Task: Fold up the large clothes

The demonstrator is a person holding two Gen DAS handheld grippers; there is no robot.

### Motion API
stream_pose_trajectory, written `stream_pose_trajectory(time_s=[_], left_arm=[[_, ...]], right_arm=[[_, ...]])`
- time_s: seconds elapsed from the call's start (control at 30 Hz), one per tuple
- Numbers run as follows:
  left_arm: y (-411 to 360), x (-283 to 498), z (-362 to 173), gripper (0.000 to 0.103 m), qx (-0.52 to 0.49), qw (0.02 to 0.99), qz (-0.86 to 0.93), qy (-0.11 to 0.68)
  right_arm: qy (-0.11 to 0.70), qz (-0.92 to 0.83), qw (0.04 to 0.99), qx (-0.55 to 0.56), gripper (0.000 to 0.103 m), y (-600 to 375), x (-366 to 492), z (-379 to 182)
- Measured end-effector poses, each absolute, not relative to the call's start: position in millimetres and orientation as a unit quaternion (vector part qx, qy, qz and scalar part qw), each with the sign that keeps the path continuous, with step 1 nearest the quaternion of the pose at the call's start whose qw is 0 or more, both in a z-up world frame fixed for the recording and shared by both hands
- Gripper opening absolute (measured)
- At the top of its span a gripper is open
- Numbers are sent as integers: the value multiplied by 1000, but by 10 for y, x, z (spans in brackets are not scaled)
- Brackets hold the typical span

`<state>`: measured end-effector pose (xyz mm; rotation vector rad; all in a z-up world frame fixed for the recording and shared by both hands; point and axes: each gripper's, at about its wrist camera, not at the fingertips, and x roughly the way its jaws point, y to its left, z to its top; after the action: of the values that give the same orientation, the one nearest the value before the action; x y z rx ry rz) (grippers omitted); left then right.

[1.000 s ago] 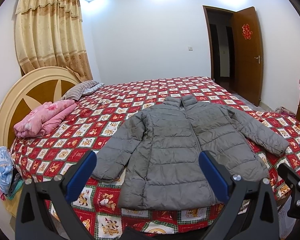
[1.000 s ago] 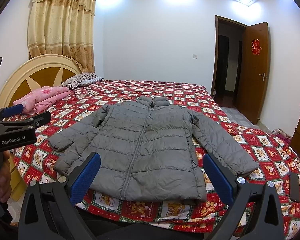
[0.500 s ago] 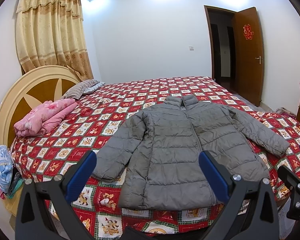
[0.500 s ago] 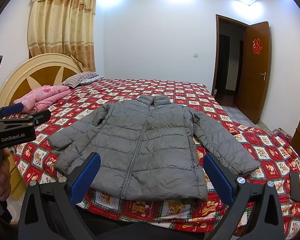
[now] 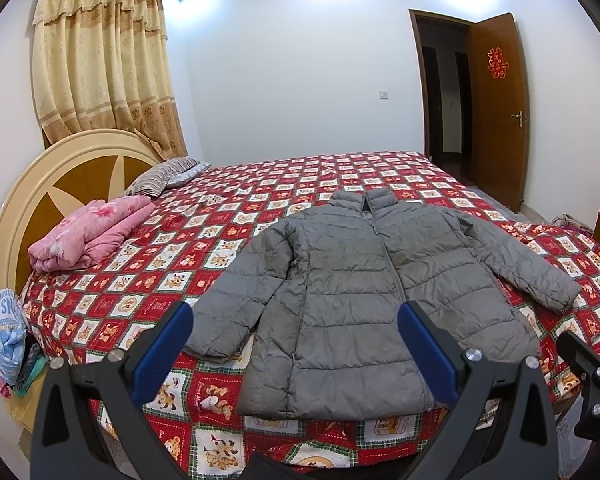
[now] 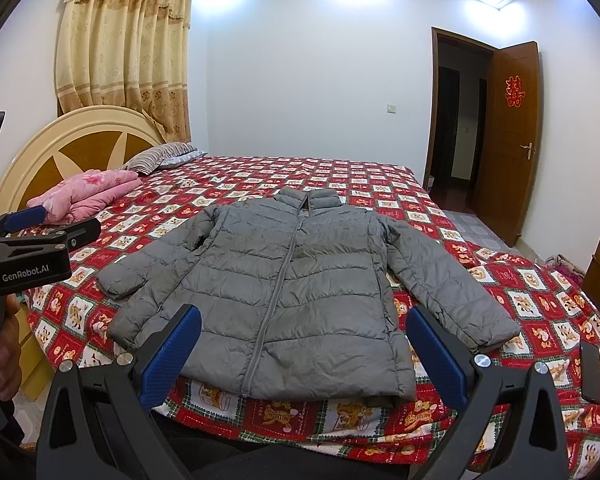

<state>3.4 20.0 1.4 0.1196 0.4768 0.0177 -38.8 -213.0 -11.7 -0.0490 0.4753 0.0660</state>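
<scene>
Grey quilted puffer jacket flat at bed's near edge: light, soft, slippery; pinch cuffs. Left gripper and right gripper both released, empty.

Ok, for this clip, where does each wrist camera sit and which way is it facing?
Left wrist: on the left gripper, at the bed's near edge, facing the grey puffer jacket and headboard; own open blue fingers show, the right gripper's tip at far right.
Right wrist: on the right gripper, further right, same heading; open fingers, plus the left gripper and a hand at left.
Shared: jacket, pink quilt, door.
</scene>
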Motion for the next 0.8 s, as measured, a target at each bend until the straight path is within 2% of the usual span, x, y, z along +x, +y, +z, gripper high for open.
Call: stream_pose_trajectory(time_s=[0.53,0.67,0.8], left_arm=[[233,76,-48,103,63,971,12,231],[287,376,-272,103,84,967,53,234],[292,787,-470,103,104,957,67,261]], right_arm=[[232,30,972,-29,102,-2172,-352,-144],[253,-12,967,-14,102,-2532,-55,-330],[293,-91,950,52,102,-3283,299,-648]])
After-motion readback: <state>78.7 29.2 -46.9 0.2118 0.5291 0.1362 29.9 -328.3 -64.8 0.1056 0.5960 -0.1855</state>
